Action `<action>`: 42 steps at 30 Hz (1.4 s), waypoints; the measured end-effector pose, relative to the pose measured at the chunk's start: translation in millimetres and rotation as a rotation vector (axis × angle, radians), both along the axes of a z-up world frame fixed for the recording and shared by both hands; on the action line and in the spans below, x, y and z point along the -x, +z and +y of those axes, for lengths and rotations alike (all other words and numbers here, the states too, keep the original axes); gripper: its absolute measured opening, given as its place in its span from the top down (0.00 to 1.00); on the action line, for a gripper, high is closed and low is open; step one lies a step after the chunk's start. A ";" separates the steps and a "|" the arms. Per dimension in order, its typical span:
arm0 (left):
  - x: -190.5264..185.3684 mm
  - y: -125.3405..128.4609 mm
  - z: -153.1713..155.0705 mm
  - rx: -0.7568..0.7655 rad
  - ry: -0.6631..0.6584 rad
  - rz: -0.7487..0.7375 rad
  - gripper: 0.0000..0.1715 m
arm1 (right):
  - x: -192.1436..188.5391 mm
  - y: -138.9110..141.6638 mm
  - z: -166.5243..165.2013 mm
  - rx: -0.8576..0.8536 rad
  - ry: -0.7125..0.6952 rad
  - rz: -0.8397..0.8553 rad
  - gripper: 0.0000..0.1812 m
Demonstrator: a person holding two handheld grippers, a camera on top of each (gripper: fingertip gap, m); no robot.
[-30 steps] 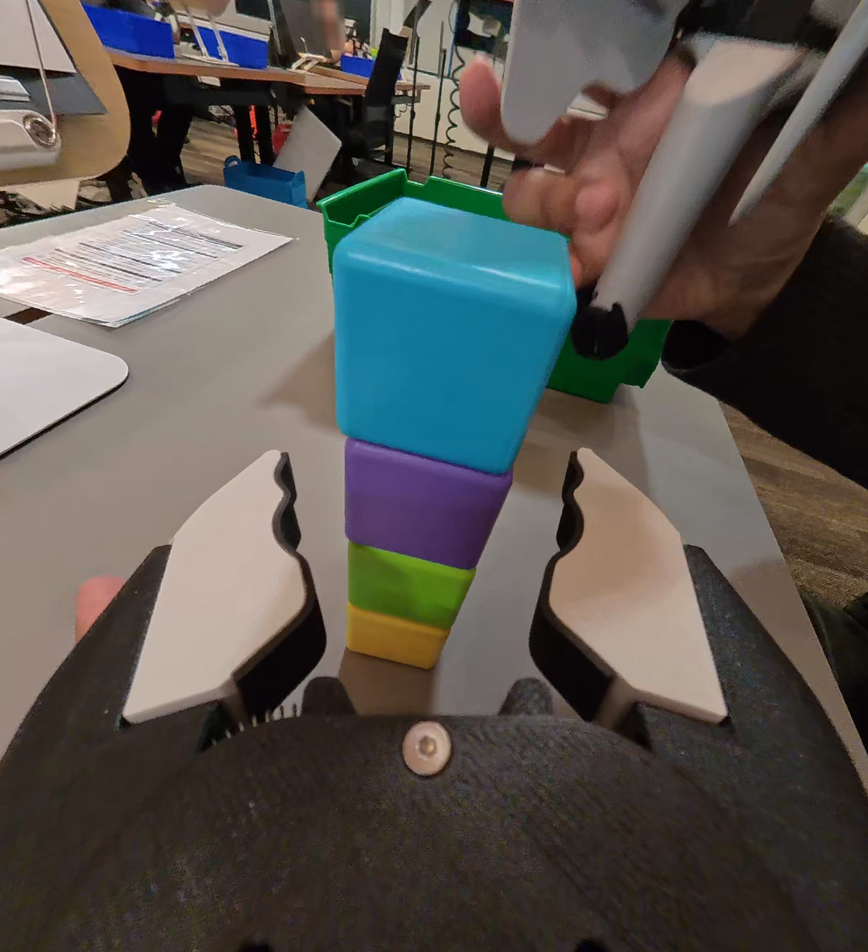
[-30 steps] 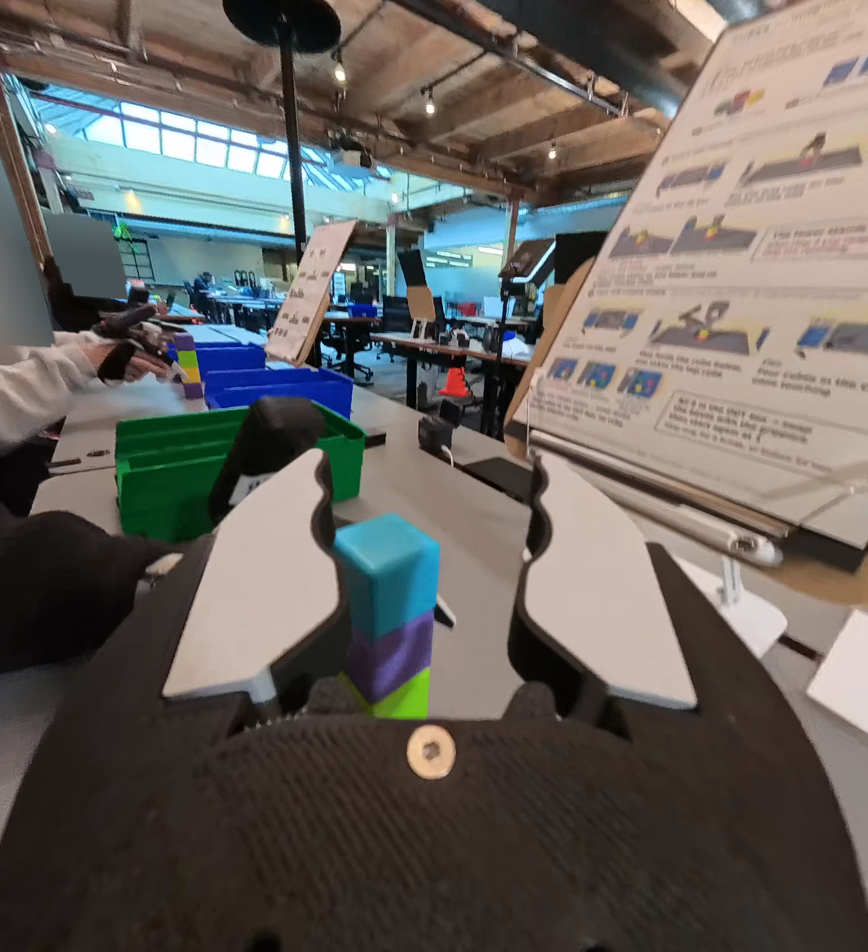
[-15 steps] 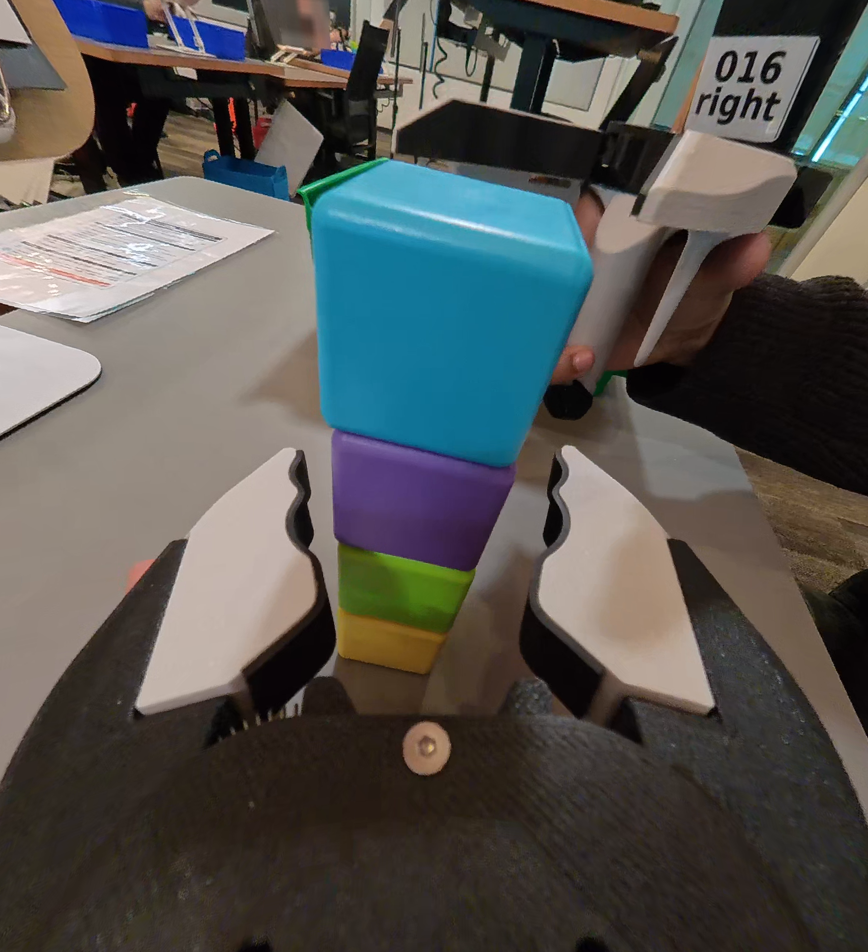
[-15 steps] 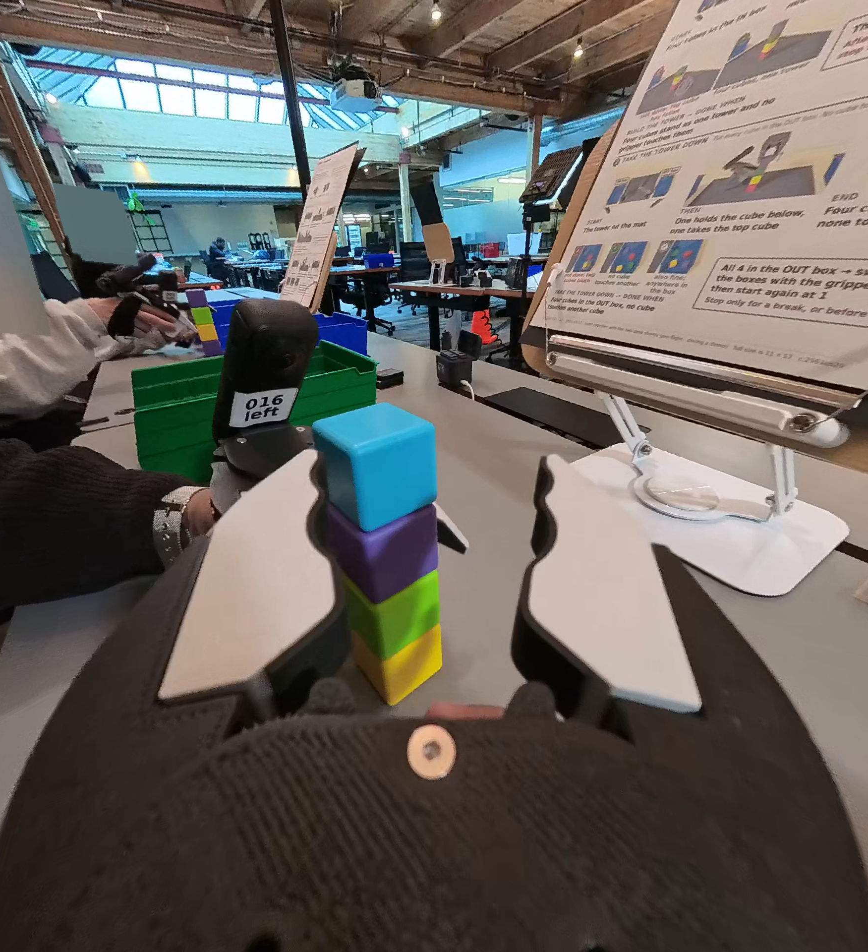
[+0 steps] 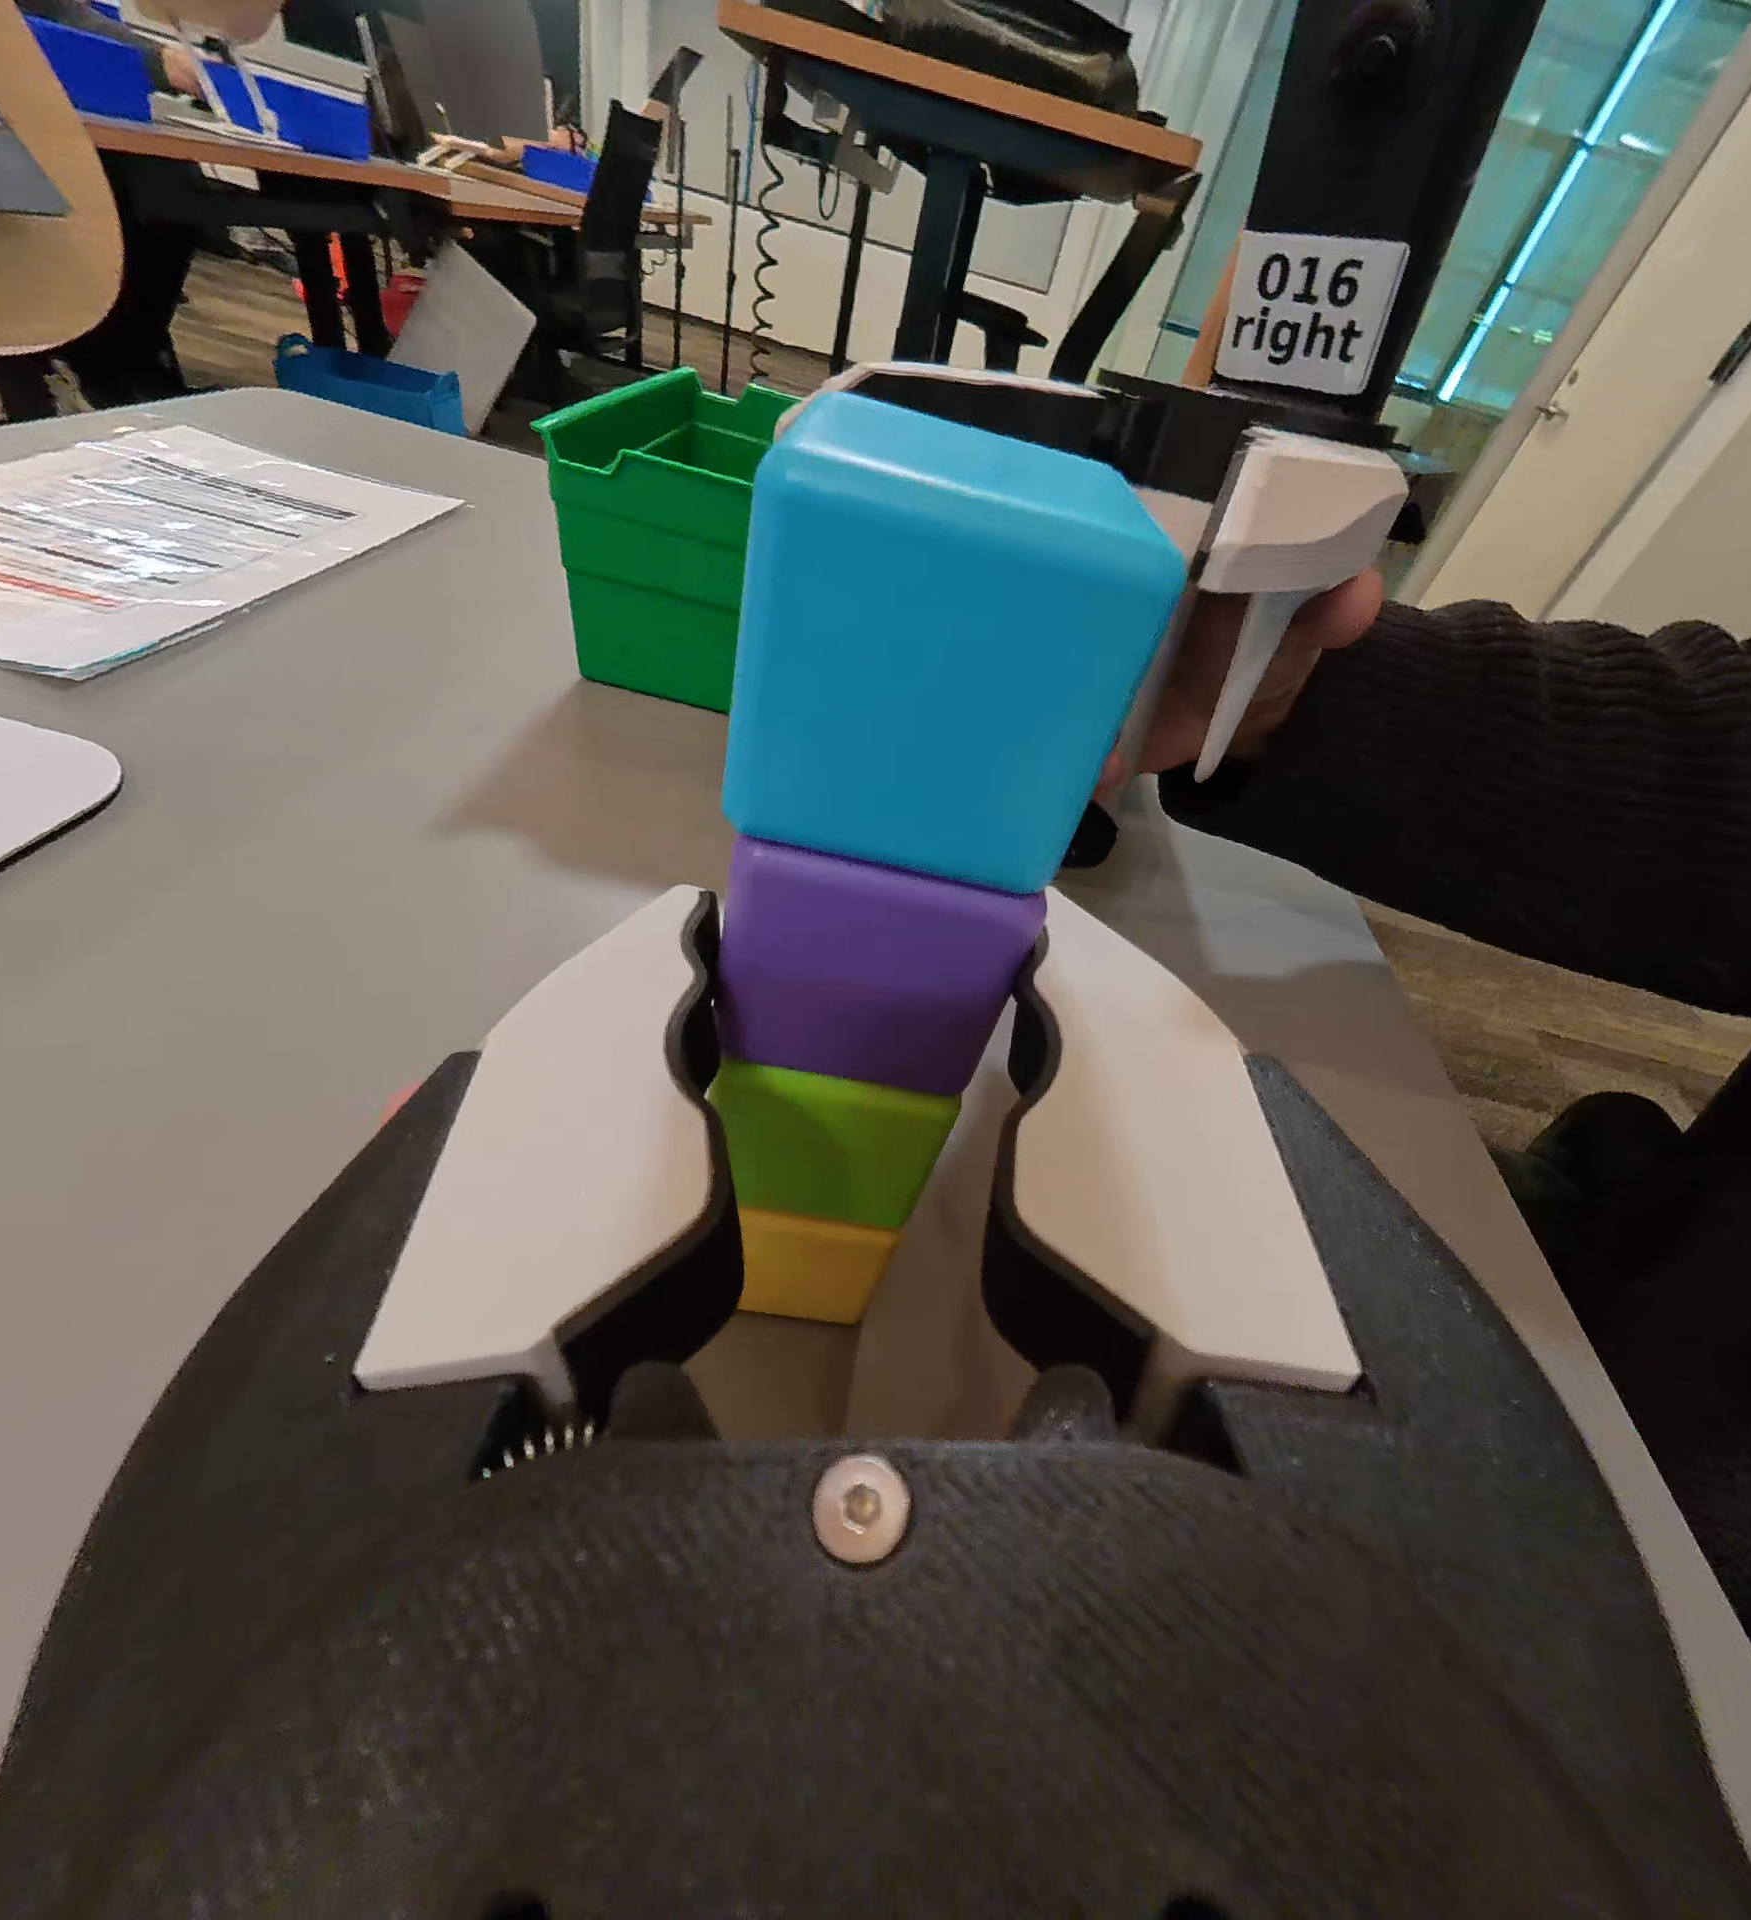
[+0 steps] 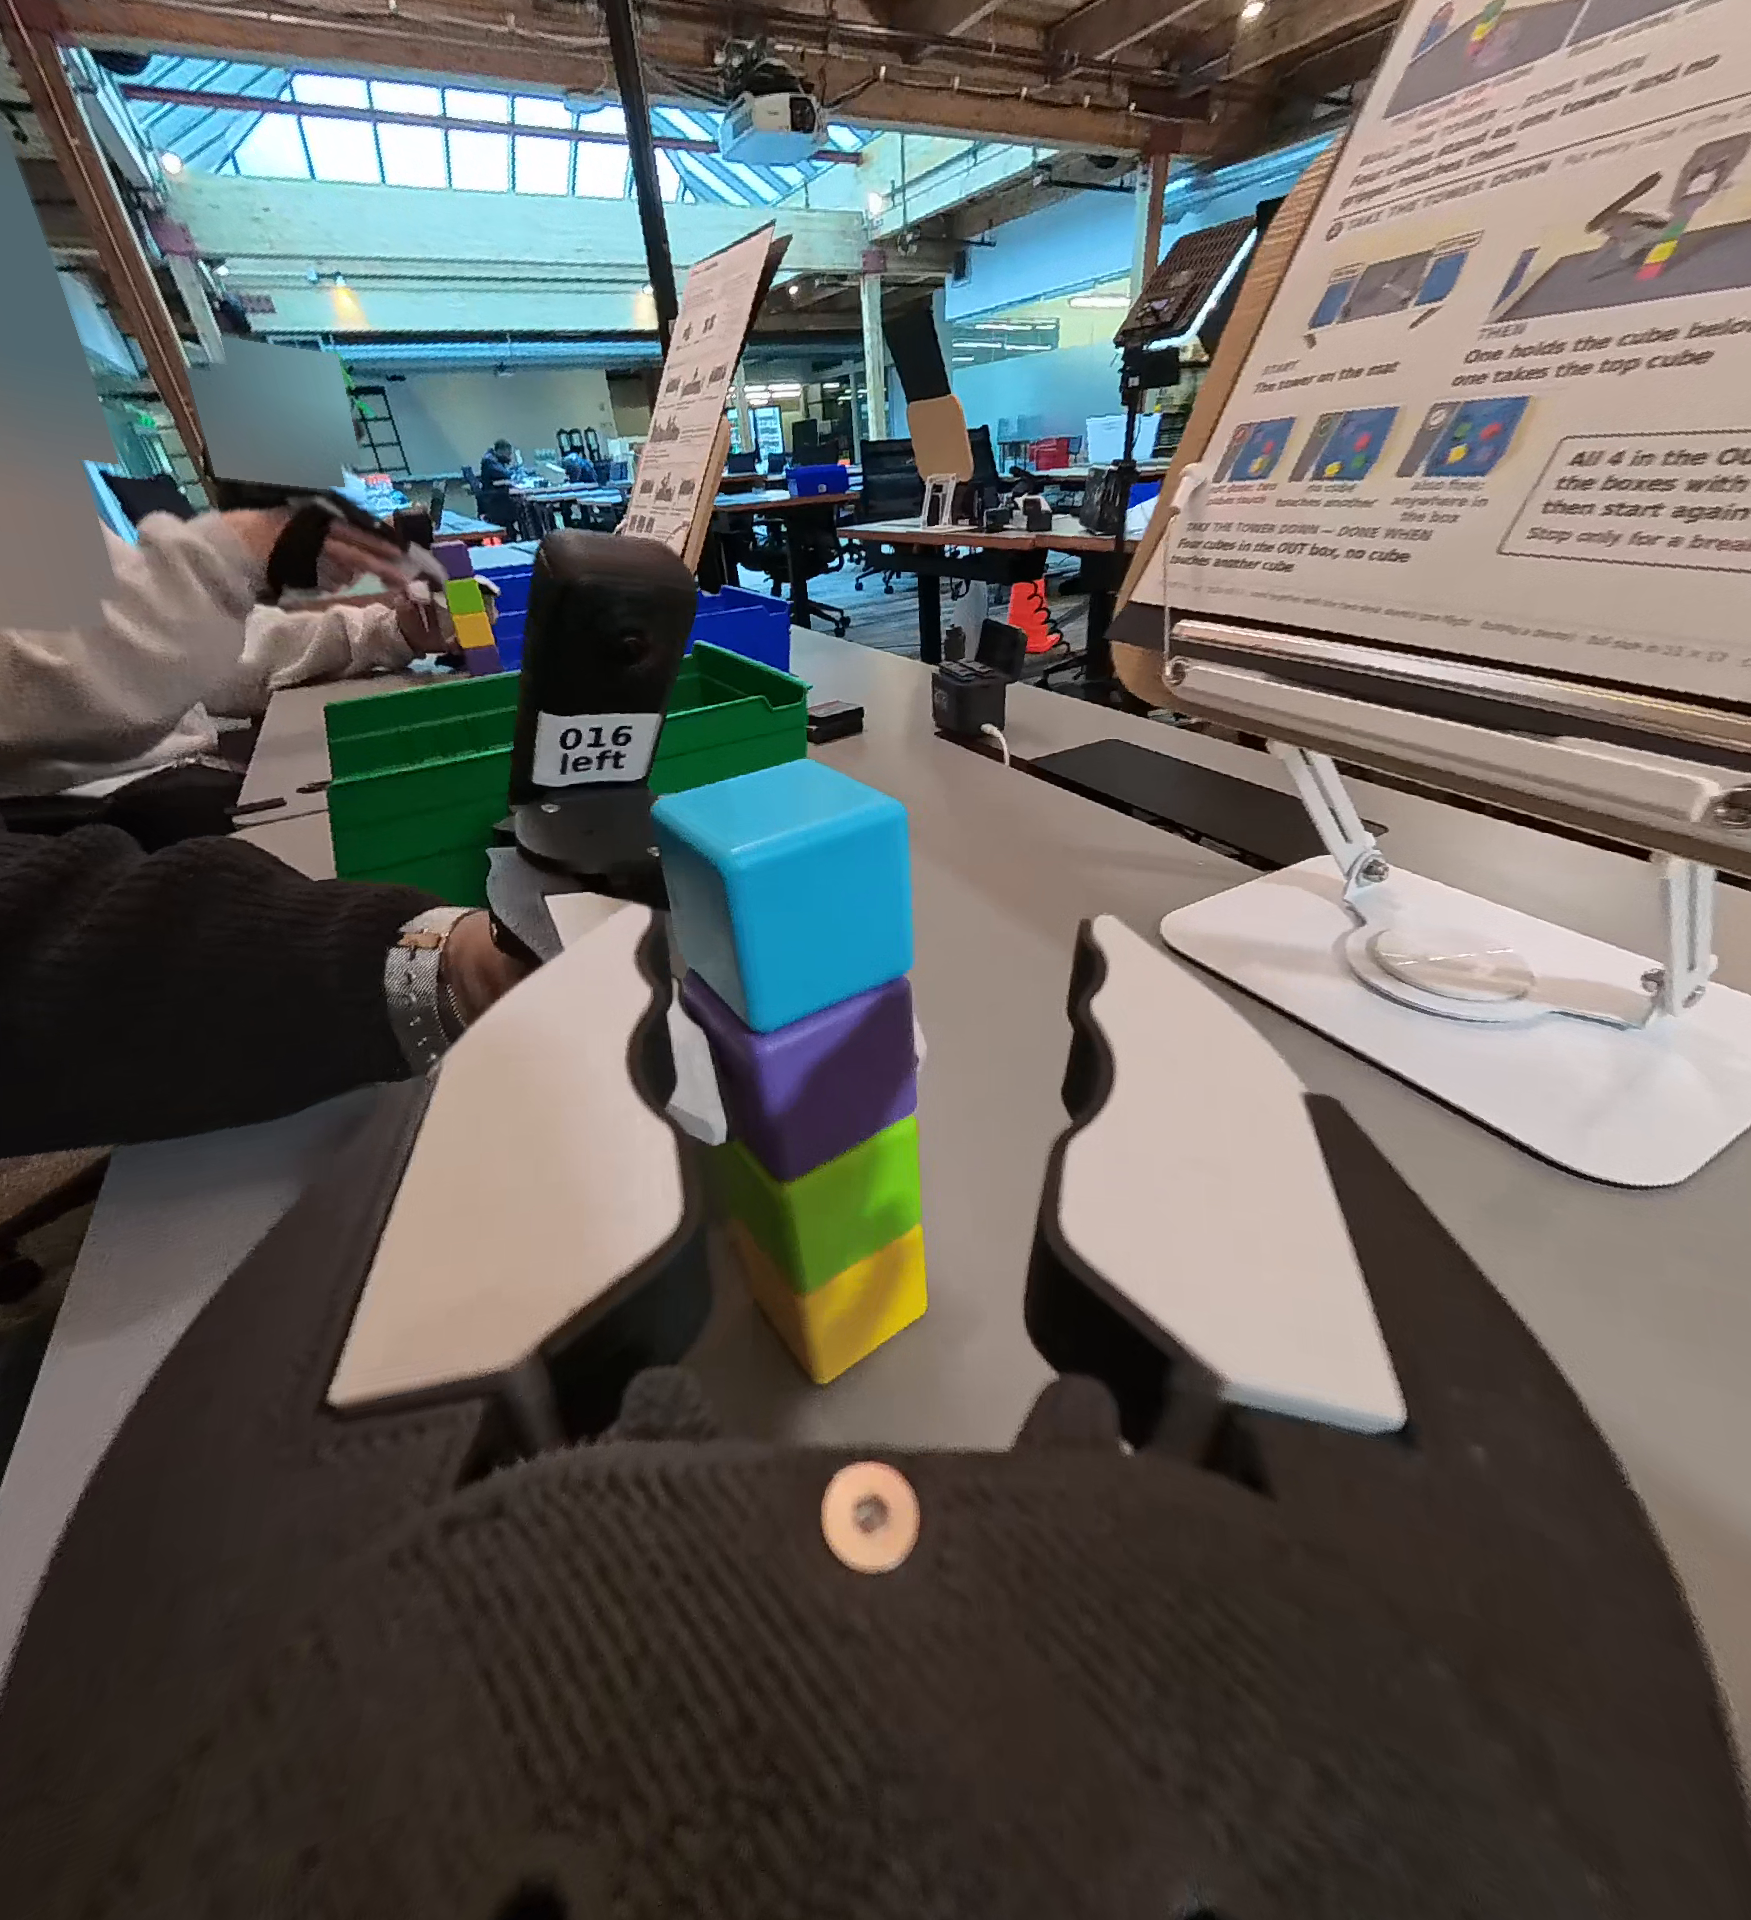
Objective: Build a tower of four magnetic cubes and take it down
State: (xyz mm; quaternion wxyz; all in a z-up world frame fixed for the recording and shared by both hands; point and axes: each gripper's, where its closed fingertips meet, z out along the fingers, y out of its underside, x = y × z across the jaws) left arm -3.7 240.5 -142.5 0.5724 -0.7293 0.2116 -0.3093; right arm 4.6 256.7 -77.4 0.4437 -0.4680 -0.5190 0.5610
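On the grey tabletop (image 5: pixel 258 935) stands a tower of four cubes: yellow cube (image 6: pixel 850 1304) lowest, green cube (image 6: pixel 829 1195), purple cube (image 5: pixel 876 961), blue cube (image 5: pixel 938 644) on top. The left gripper (image 5: pixel 869 961) is closed against the purple cube's sides. The right gripper (image 6: pixel 866 997) is spread wide, empty, flanking the tower. A green bin (image 5: pixel 647 540) sits beyond.

A four-cube tower stands upright on the grey surface (image 5: pixel 351 852): yellow cube (image 5: pixel 814 1262) at the bottom, then green cube (image 5: pixel 829 1138), purple cube (image 5: pixel 871 961), and blue cube (image 5: pixel 938 649) on top, sitting slightly askew. The left gripper (image 5: pixel 866 971) clamps the purple cube on both sides. The tower stands between the spread fingers of the right gripper (image 6: pixel 866 1003), nearer the left one.
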 end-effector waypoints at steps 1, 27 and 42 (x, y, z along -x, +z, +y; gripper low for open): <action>-1.0 -0.3 -1.1 -0.003 -0.011 0.007 0.68 | 0.4 -0.7 -2.5 -0.007 0.010 -0.006 0.59; -24.6 -1.2 -16.2 -0.003 -0.161 0.004 0.68 | 10.2 -9.6 -35.6 -0.071 0.095 -0.018 0.66; -23.2 -1.8 -14.5 -0.011 -0.152 0.014 0.69 | 10.4 -7.2 -32.0 0.016 0.157 -0.033 0.72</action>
